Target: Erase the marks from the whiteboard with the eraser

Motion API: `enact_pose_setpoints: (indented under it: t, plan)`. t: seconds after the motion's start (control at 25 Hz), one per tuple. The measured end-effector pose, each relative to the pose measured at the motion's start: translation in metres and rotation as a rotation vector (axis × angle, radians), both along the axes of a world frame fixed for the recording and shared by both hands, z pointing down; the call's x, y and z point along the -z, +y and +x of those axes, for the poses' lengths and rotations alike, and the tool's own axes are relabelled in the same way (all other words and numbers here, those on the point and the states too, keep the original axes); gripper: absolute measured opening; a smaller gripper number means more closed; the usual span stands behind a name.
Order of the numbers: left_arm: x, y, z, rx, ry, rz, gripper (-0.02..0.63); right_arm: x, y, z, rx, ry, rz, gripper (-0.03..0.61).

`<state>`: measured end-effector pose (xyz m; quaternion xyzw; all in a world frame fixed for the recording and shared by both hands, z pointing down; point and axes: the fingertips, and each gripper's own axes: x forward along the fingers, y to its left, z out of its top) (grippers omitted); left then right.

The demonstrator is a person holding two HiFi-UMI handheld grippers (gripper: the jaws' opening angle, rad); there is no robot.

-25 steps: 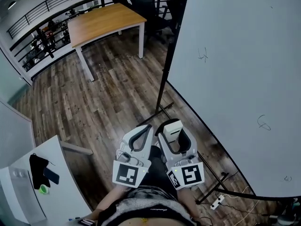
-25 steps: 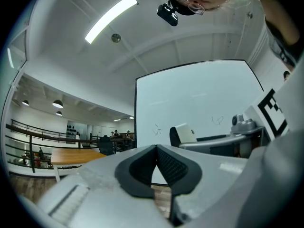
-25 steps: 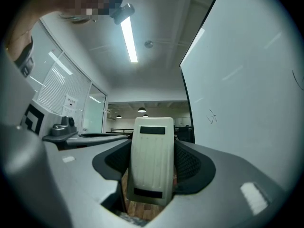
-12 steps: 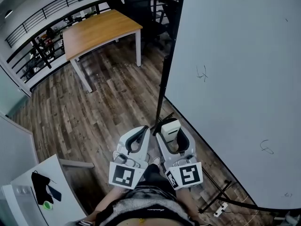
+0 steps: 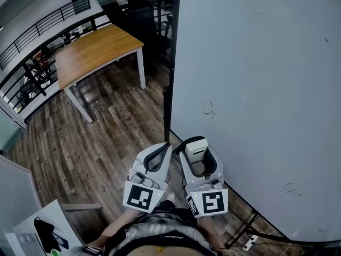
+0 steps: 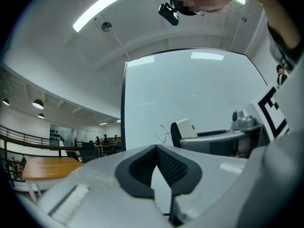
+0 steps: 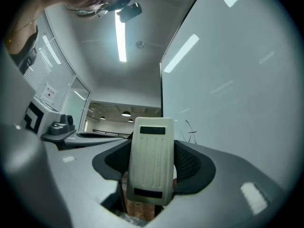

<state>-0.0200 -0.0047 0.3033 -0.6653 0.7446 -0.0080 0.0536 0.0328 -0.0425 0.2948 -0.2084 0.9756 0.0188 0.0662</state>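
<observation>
The whiteboard [image 5: 256, 89] stands upright at the right, on a dark frame. It carries a small black scribble [image 5: 209, 109] just above the grippers and another scribble [image 5: 291, 188] lower right. My right gripper [image 5: 196, 154] is shut on a white eraser [image 5: 195, 148], held upright between the jaws and short of the board. In the right gripper view the eraser [image 7: 151, 163] fills the jaws, with the scribble [image 7: 191, 130] on the board [image 7: 237, 94] just beyond. My left gripper [image 5: 163, 151] is shut and holds nothing; its tips [image 6: 156, 149] meet.
A wooden table [image 5: 93, 52] with white legs stands at the upper left on the plank floor, with railings and dark chairs behind it. The board's black post [image 5: 169, 79] stands right ahead of the grippers. A white desk corner [image 5: 40, 231] shows at the bottom left.
The view has swung toward the board: its left edge and the upper scribble have slid left and down, closer to the grippers. Both grippers stay close to the body, the eraser still held.
</observation>
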Motion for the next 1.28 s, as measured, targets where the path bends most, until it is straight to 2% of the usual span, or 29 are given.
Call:
enact_pose_setpoints:
  t: [0.32,0.44,0.64,0.92,1.12,1.28]
  plan:
    - [-0.013,-0.045,0.015,-0.098,-0.002,-0.016,0.003,-0.011,-0.039,0.024,-0.112,0.047,0.000,0.268]
    - [-0.019,-0.061,0.022,-0.148,-0.019,-0.032,0.003,-0.016,-0.052,0.034,-0.185,0.075,0.017,0.268]
    - [-0.026,-0.079,0.027,-0.229,0.003,-0.039,0.003,-0.020,-0.063,0.043,-0.299,0.140,0.057,0.267]
    - [-0.019,-0.104,0.015,-0.374,-0.095,-0.009,0.003,-0.025,-0.083,0.032,-0.463,0.199,0.068,0.268]
    - [-0.019,-0.119,0.004,-0.480,-0.104,-0.004,0.003,-0.029,-0.094,0.022,-0.603,0.292,0.074,0.268]
    - [-0.014,-0.128,-0.005,-0.546,-0.138,0.031,0.003,-0.032,-0.099,0.014,-0.691,0.317,0.059,0.268]
